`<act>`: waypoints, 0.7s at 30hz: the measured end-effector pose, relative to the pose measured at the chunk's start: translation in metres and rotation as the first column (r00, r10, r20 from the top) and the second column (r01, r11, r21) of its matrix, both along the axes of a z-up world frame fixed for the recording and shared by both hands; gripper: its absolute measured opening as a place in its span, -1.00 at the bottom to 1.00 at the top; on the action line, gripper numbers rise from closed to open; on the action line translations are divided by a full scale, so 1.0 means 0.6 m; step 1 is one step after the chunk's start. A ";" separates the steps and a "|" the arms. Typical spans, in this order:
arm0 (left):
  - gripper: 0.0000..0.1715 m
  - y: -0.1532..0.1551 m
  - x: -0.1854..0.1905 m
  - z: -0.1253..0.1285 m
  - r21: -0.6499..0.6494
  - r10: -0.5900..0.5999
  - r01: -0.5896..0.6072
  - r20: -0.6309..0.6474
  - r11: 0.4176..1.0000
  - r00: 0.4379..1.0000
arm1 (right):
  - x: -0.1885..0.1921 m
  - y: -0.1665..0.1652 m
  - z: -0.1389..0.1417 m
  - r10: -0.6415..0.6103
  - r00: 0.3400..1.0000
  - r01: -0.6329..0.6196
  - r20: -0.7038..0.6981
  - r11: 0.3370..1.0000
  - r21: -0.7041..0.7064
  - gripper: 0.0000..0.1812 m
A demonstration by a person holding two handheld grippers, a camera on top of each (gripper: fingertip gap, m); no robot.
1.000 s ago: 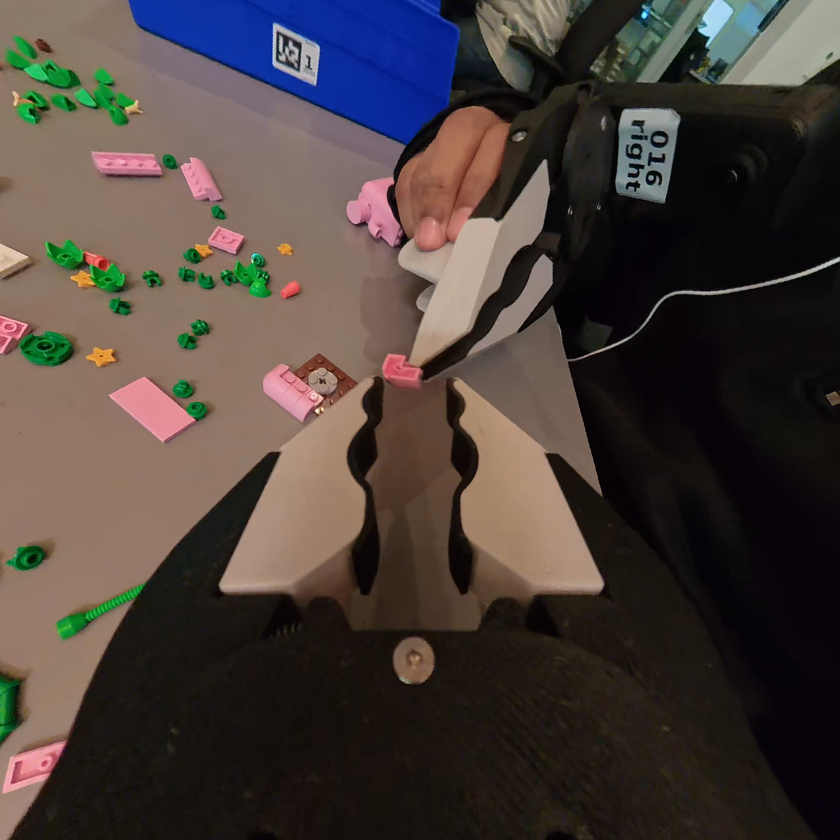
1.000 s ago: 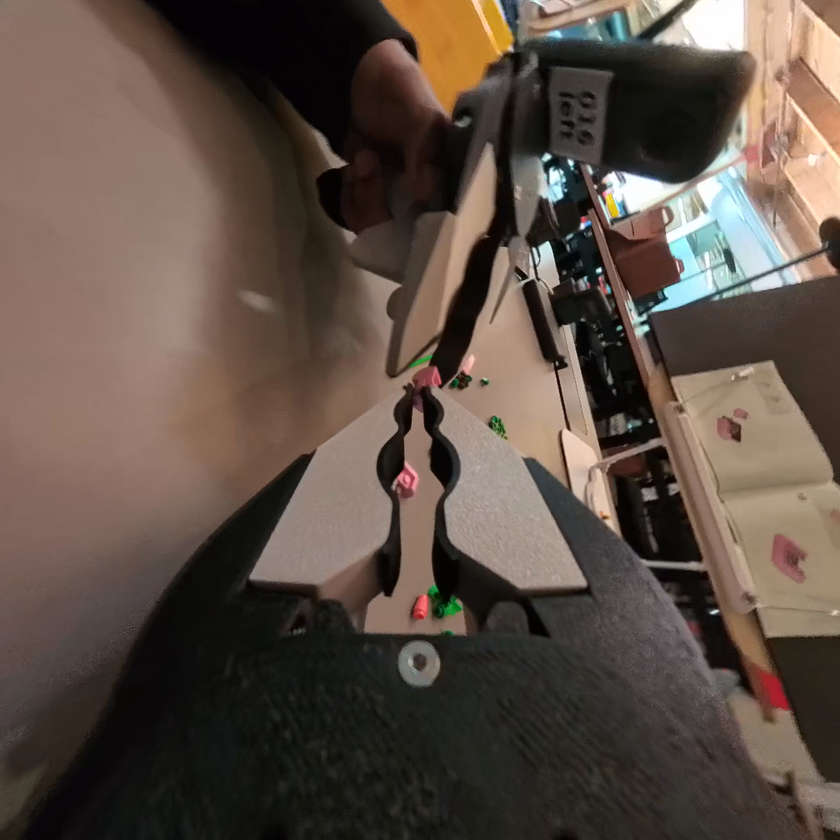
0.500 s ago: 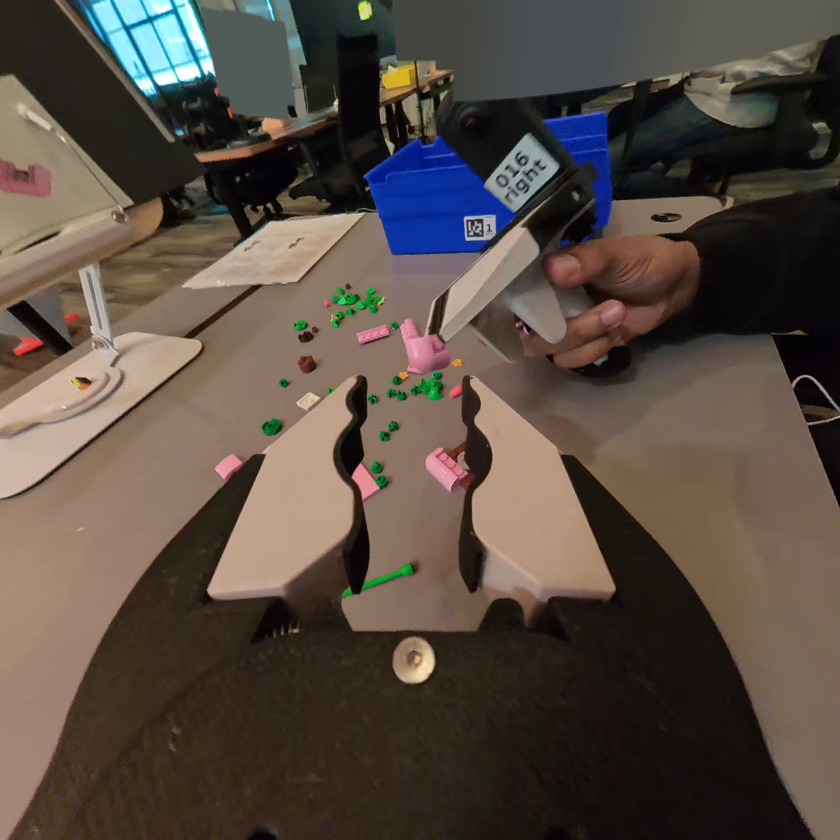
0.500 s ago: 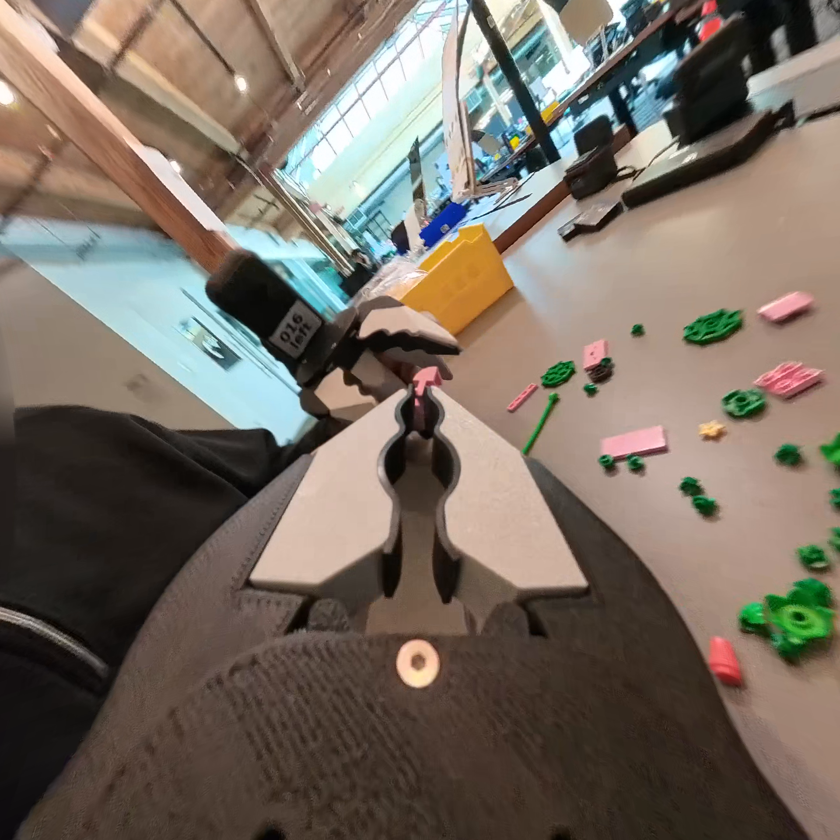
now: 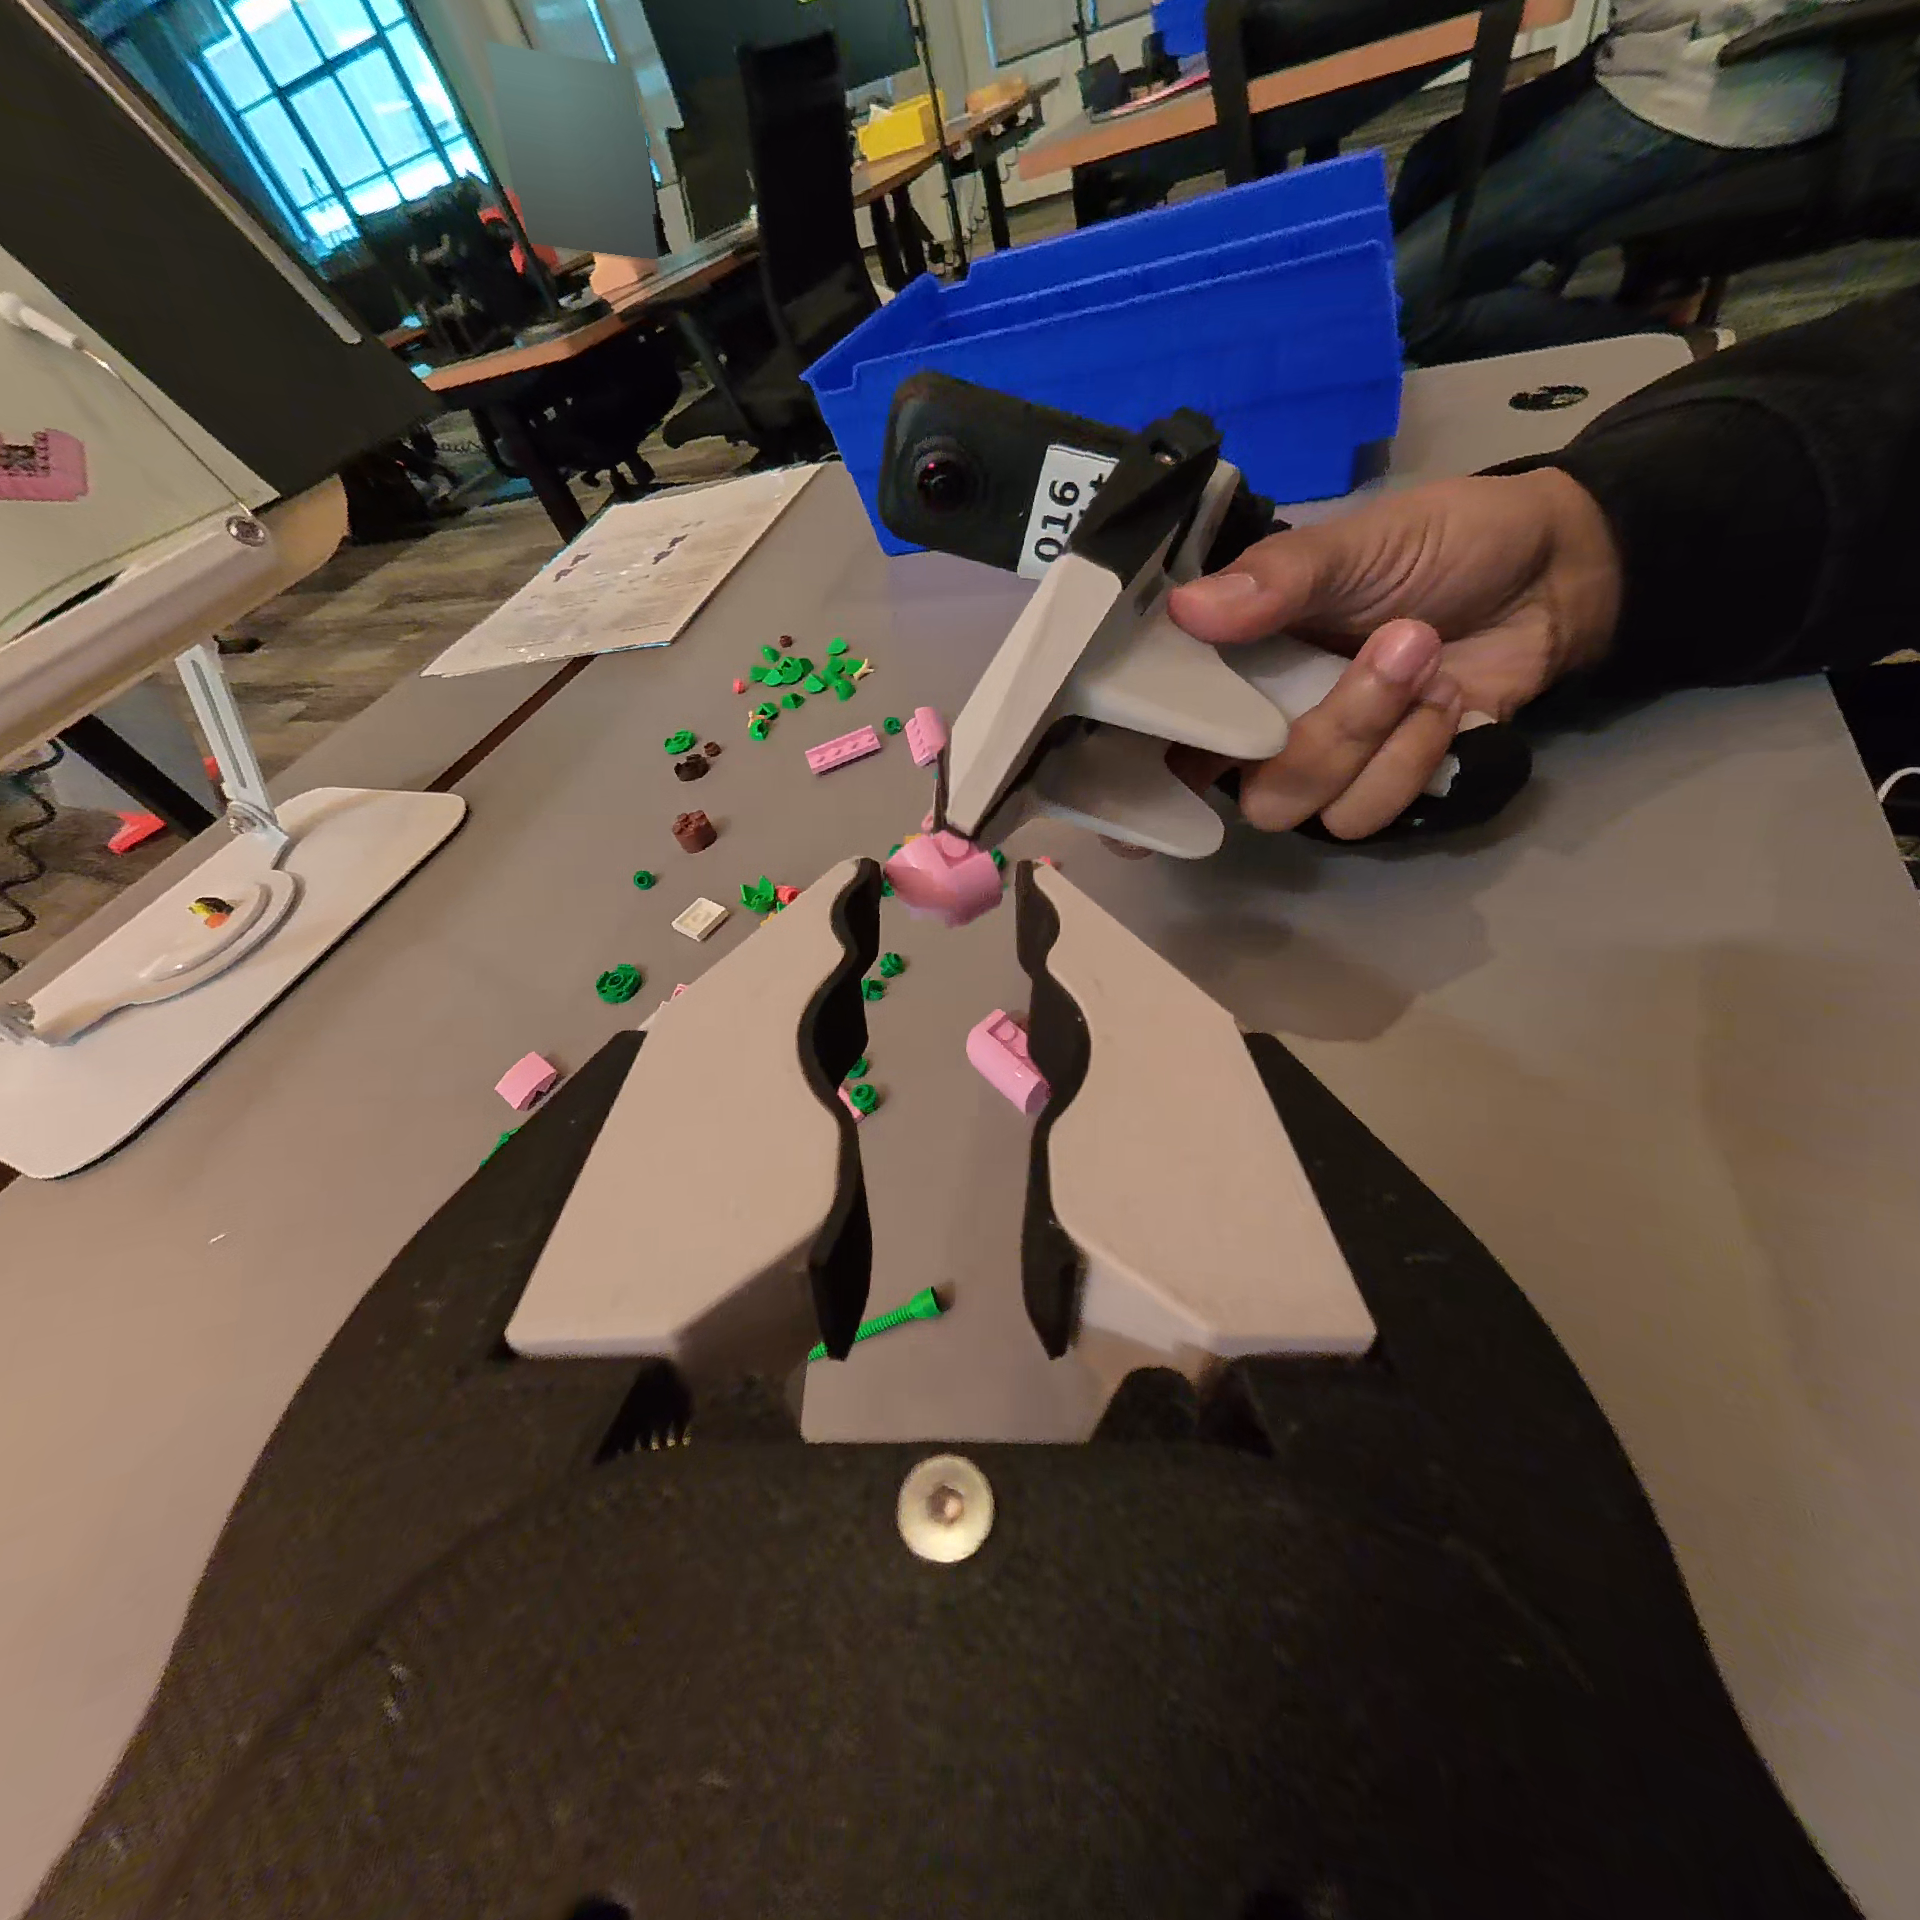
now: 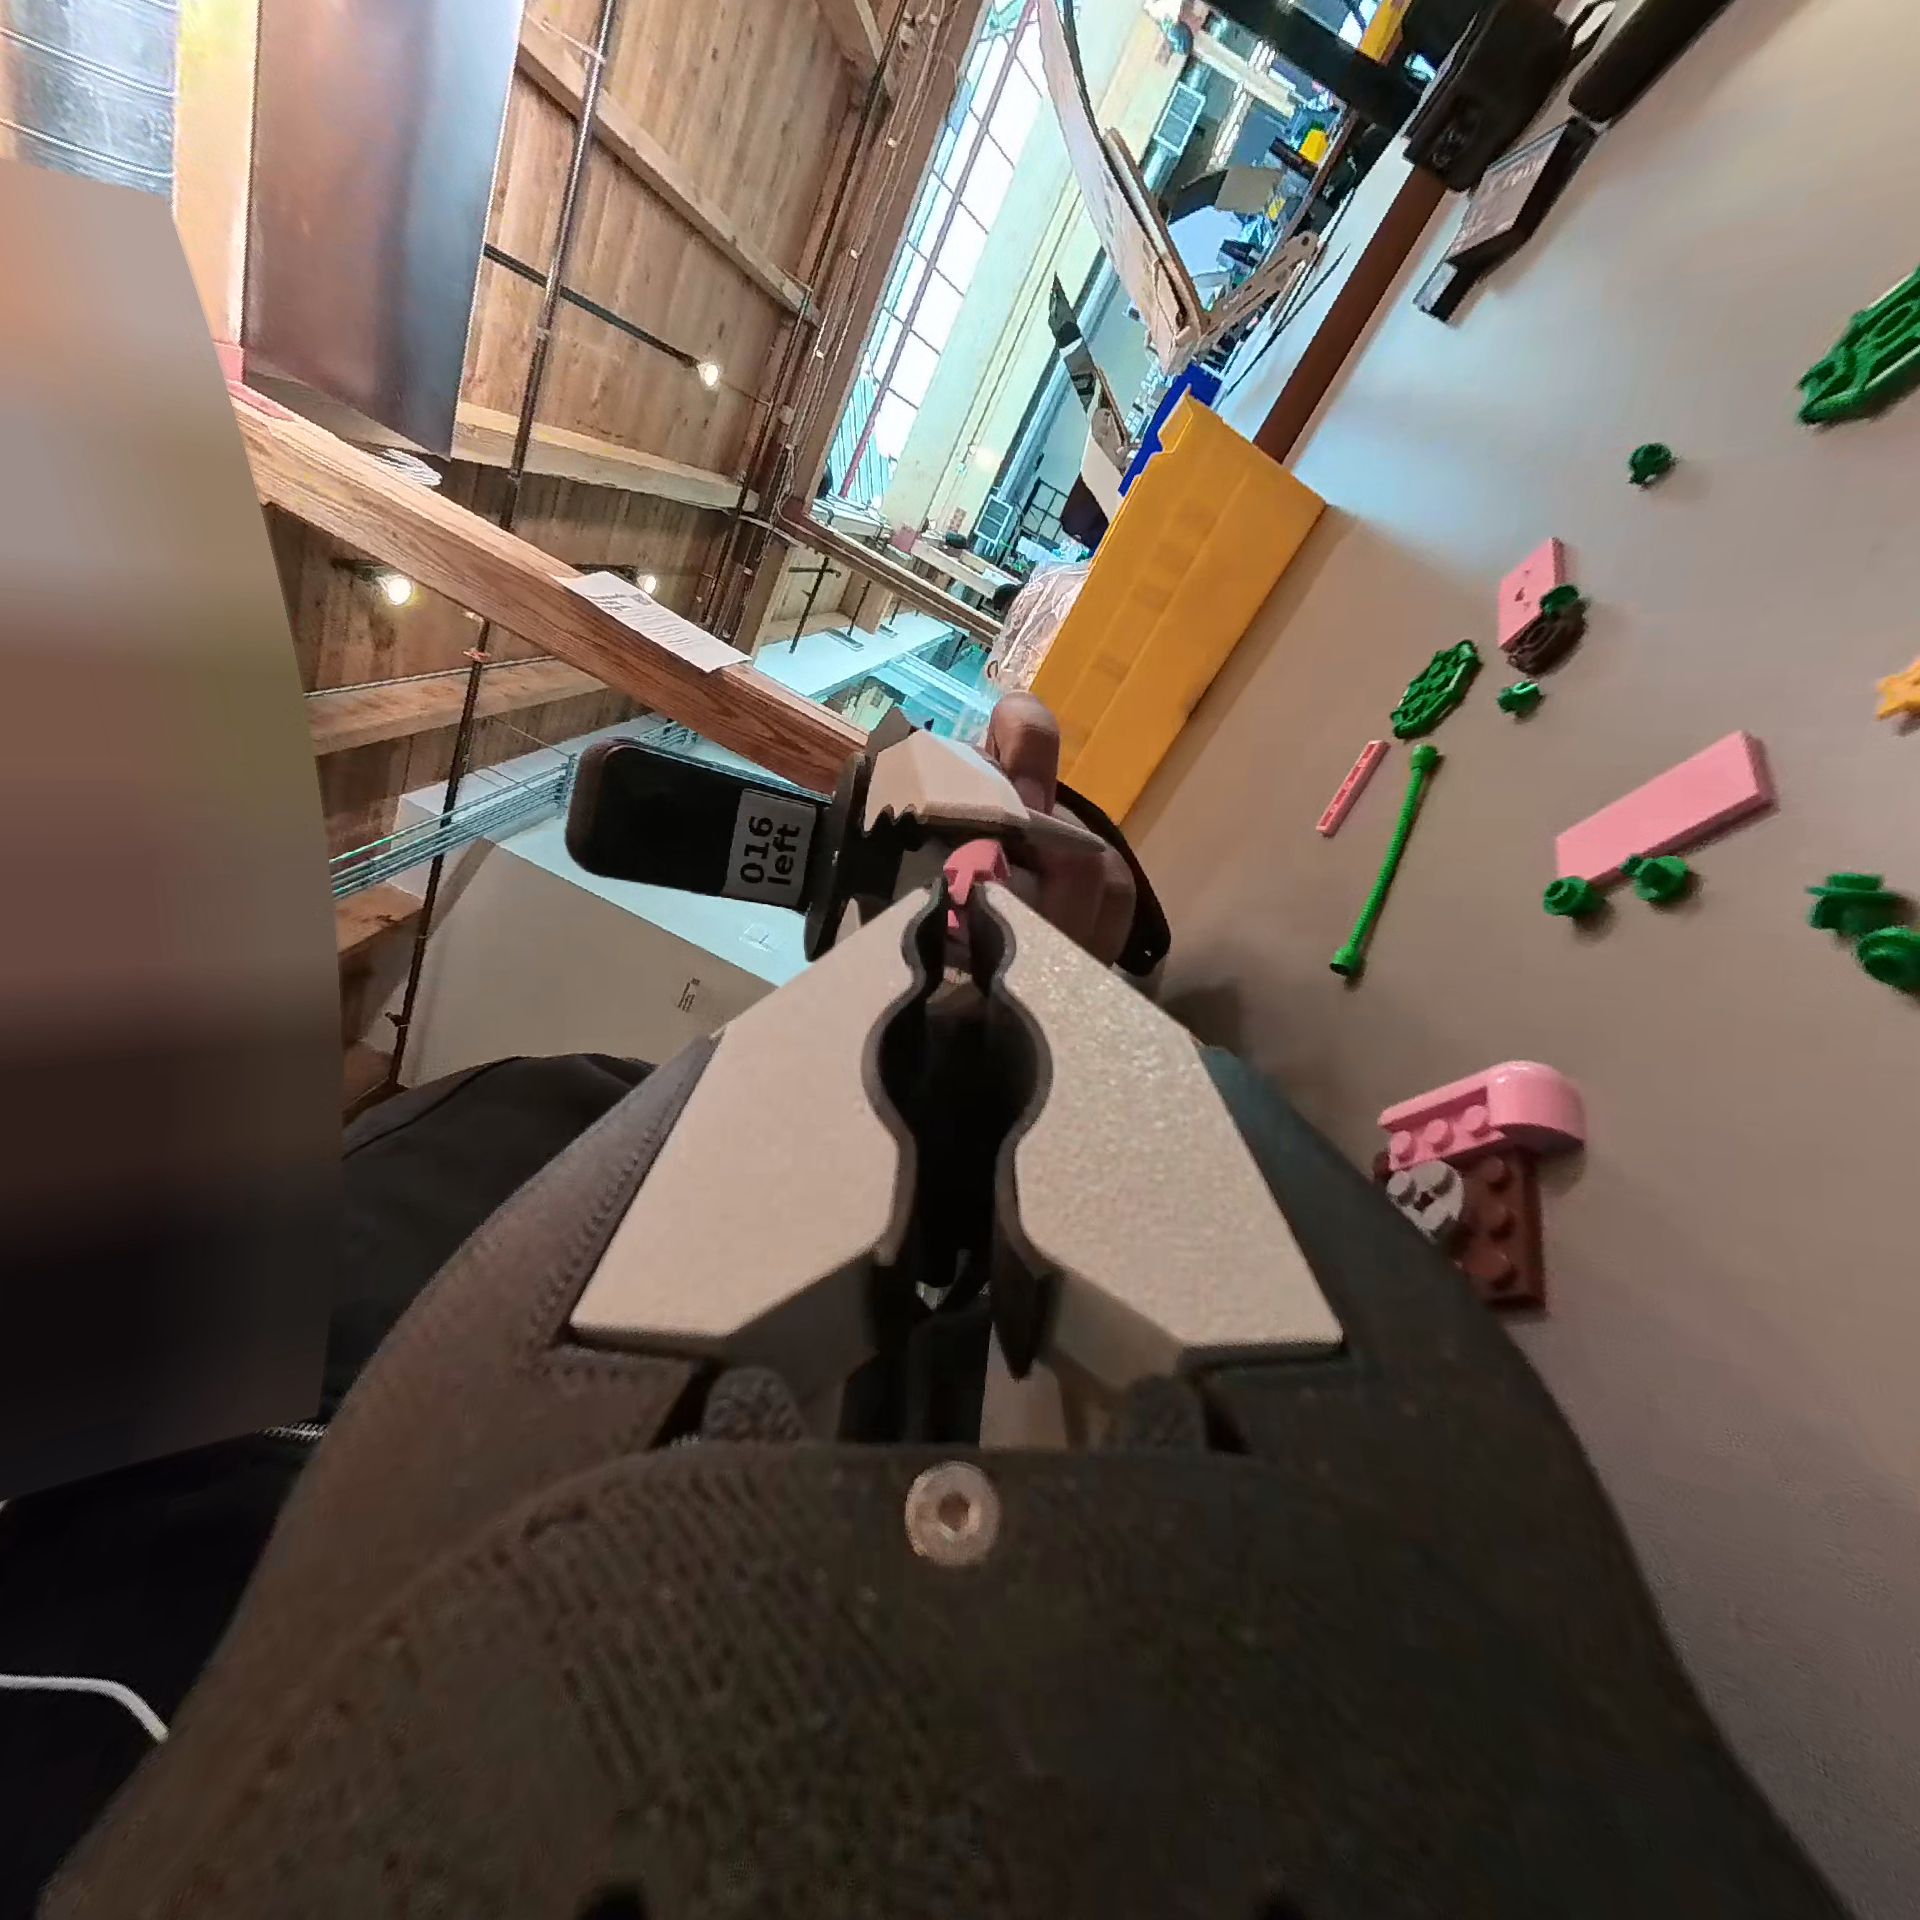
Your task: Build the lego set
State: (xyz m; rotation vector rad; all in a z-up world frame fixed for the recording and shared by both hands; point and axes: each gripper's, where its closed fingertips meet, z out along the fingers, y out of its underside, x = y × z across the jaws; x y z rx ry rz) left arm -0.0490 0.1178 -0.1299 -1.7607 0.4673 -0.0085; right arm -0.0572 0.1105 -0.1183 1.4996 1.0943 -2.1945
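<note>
The right hand-held gripper [image 6: 961,914] is pinching a small pink piece [image 6: 966,871] at its nearly closed tips. In the left wrist view its tips [image 5: 961,826] are hovering just above a pink rounded assembly [image 5: 945,881] lying on the grey tabletop [image 5: 1455,1039]. The left hand-held gripper [image 5: 940,883] is standing wide, holding nothing, with that assembly showing between its tips. Nearer than the assembly, a pink curved brick [image 5: 1006,1060] is sitting on the tabletop; nearer again, a green ribbed rod [image 5: 883,1322]. Beyond the assembly, loose green, pink and brown pieces are lying scattered, and behind them a blue bin [image 5: 1143,343] is standing
</note>
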 end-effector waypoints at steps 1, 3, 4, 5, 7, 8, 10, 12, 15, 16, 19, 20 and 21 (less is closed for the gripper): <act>-0.75 0.000 0.000 -0.001 -0.001 0.002 -0.002 -0.002 1.000 1.000 | 0.000 -0.002 -0.001 0.007 1.000 -0.007 0.003 1.000 -0.005 -0.98; -0.76 0.000 0.000 -0.002 -0.002 0.003 -0.003 -0.007 1.000 1.000 | 0.000 -0.002 -0.002 0.012 1.000 -0.012 0.007 1.000 -0.017 -0.98; -0.76 0.000 0.000 -0.002 -0.006 0.002 -0.002 -0.006 1.000 1.000 | 0.000 -0.002 -0.002 0.014 1.000 -0.014 0.009 1.000 -0.020 -0.98; -0.76 0.000 0.000 -0.003 -0.010 0.000 0.000 -0.004 1.000 1.000 | 0.001 -0.001 -0.003 0.015 1.000 -0.015 0.010 1.000 -0.018 -0.98; -0.76 0.000 0.000 -0.005 -0.016 -0.002 0.002 -0.004 1.000 1.000 | 0.000 0.000 -0.006 0.012 1.000 -0.012 0.007 1.000 0.001 -0.98; -0.76 0.000 -0.002 -0.006 -0.022 0.001 -0.001 -0.004 1.000 1.000 | 0.000 0.003 -0.007 0.005 1.000 -0.005 0.003 1.000 0.017 -0.98; -0.76 0.001 -0.006 -0.012 -0.043 0.010 -0.010 -0.003 0.999 1.000 | 0.000 0.017 -0.005 -0.024 1.000 0.024 -0.011 0.999 0.047 -0.85; -0.76 0.002 -0.006 -0.031 -0.107 0.005 -0.004 0.013 0.994 1.000 | -0.002 0.035 -0.002 -0.072 0.997 0.074 -0.029 0.992 0.100 -0.79; -0.76 0.002 0.002 -0.072 -0.251 -0.007 0.016 0.035 0.968 0.999 | -0.003 0.052 -0.008 -0.129 0.990 0.139 -0.058 0.960 0.243 -0.77; -0.76 0.001 0.006 -0.087 -0.296 -0.012 0.021 0.031 0.955 0.999 | -0.004 0.054 -0.011 -0.140 0.988 0.153 -0.066 0.945 0.290 -0.76; -0.76 -0.004 0.011 -0.120 -0.394 -0.012 0.013 0.006 0.919 1.000 | -0.004 0.051 -0.018 -0.141 0.987 0.159 -0.076 0.917 0.366 -0.76; -0.76 -0.004 0.010 -0.126 -0.413 -0.003 0.003 0.000 0.911 1.000 | -0.003 0.048 -0.020 -0.134 0.988 0.152 -0.073 0.916 0.372 -0.75; -0.76 -0.003 0.008 -0.130 -0.426 0.010 -0.010 -0.003 0.905 1.000 | -0.003 0.045 -0.021 -0.127 0.990 0.143 -0.068 0.917 0.371 -0.75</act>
